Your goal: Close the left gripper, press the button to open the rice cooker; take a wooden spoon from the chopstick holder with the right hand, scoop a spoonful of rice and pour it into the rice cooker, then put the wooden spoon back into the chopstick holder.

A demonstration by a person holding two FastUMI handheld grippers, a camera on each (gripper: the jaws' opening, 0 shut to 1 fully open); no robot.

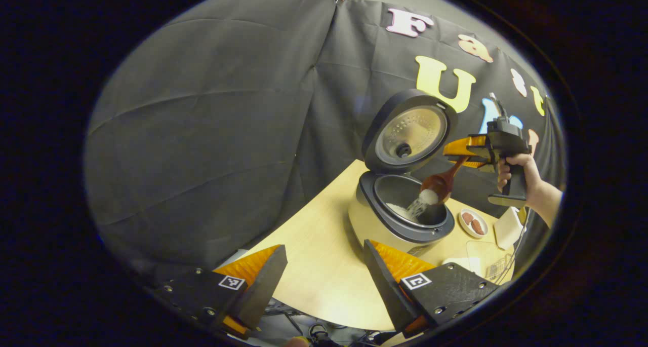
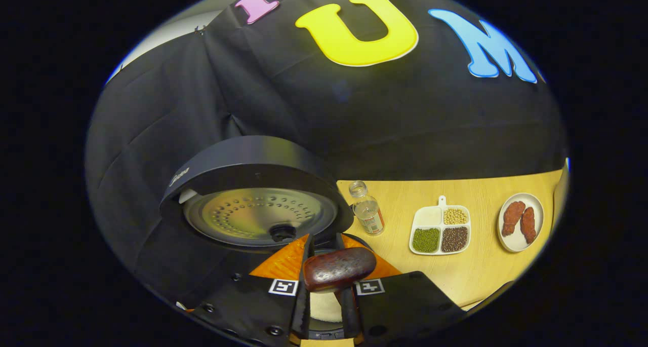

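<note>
Rice (image 1: 422,201) streams loose off my wooden spoon (image 1: 439,184) into the rice cooker (image 1: 400,220); right claw (image 1: 463,153) clamps its stiff handle, left claw (image 1: 324,276) apart.

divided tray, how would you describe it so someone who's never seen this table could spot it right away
Start at the open rice cooker on the wooden table, then look past the small clear bottle beside it. The next thing along is the divided tray, white with a short handle nub. Unlike the round plate farther on, holding two reddish-brown pieces, it has four compartments holding different grains and beans.
</note>
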